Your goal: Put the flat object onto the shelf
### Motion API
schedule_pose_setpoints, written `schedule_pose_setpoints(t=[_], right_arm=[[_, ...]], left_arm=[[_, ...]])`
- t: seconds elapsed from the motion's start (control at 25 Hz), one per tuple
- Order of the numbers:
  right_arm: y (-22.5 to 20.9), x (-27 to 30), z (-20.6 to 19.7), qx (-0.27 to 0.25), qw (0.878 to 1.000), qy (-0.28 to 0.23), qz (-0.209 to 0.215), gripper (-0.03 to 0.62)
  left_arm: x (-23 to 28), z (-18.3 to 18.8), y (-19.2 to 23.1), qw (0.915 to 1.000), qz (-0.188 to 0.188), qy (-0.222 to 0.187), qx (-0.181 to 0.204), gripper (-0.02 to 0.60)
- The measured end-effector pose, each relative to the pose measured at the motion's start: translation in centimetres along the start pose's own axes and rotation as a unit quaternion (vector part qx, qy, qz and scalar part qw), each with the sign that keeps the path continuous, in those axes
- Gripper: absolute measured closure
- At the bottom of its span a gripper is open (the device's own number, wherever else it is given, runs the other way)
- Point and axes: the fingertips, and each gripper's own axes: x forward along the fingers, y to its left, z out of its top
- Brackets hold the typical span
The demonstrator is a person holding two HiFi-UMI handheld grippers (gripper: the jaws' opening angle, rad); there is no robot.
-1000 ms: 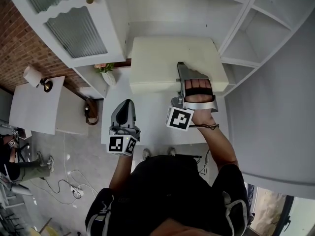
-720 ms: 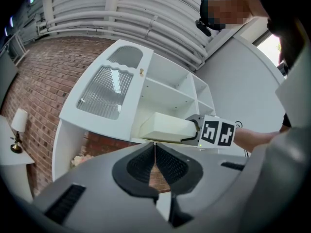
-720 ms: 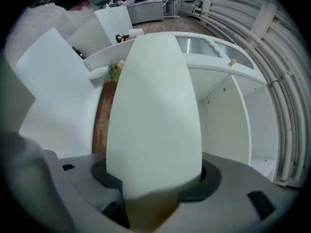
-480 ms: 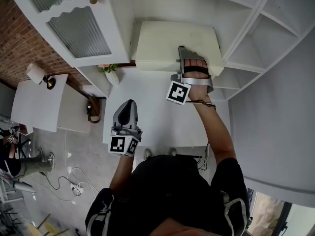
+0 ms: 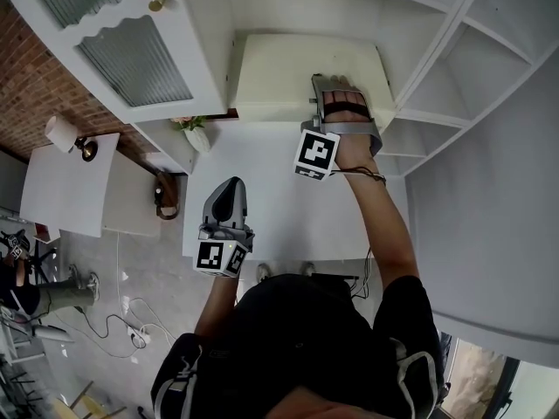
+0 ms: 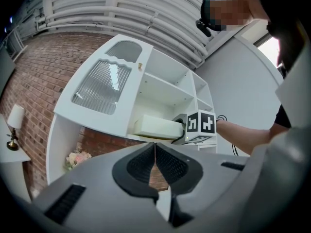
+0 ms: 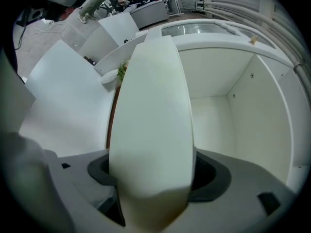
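The flat object (image 5: 288, 72) is a thick cream pad lying in the white cabinet's open shelf (image 5: 306, 16). My right gripper (image 5: 327, 81) is at the pad's near right edge, and the pad (image 7: 153, 106) fills the space between the jaws. Those jaws are opening, their pads stand at the object's sides and I see no squeeze on it. The shelf's floor and back wall (image 7: 218, 115) lie beyond. My left gripper (image 5: 227, 186) hangs lower left over the white counter (image 5: 262, 190), shut and empty (image 6: 155, 149). From there the pad (image 6: 155, 127) shows on the shelf.
A cabinet door with ribbed glass (image 5: 131, 55) stands open at the left. More open compartments (image 5: 454, 68) lie to the right. A small vase of flowers (image 5: 188, 125) sits under the door. A lamp (image 5: 61, 133) stands on a side table at the far left.
My right gripper has pushed the pad deeper into the shelf, away from the person. The left gripper has stayed where it was.
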Motion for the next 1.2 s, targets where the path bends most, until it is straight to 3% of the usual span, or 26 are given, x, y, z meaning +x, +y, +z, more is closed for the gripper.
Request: schedule_pose_setpoints(t=[0.08,0.16,0.8,1.2], right_arm=[[1.2,0.5,-0.1,-0.002,0.999,0.0,0.043,0.178],[1.7,0.7,-0.2,-0.003,0.999,0.0,0.055,0.171],[0.9,6.0,0.0,0.014,0.997,0.007,0.072,0.13],[0.5,4.9,0.0,0.023,0.998,-0.001,0.061,0.111]], left_arm=[[0.0,0.0,0.0,1.0,-0.002,0.0,-0.002,0.565],[0.0,0.2,0.0,1.0,-0.002,-0.003,-0.005,0.565],[0.4,-0.8,0.9,0.9998,-0.002,0.006,-0.018,0.565],[-0.3,-0.7,0.3,0.9998,-0.004,0.01,-0.016,0.565]])
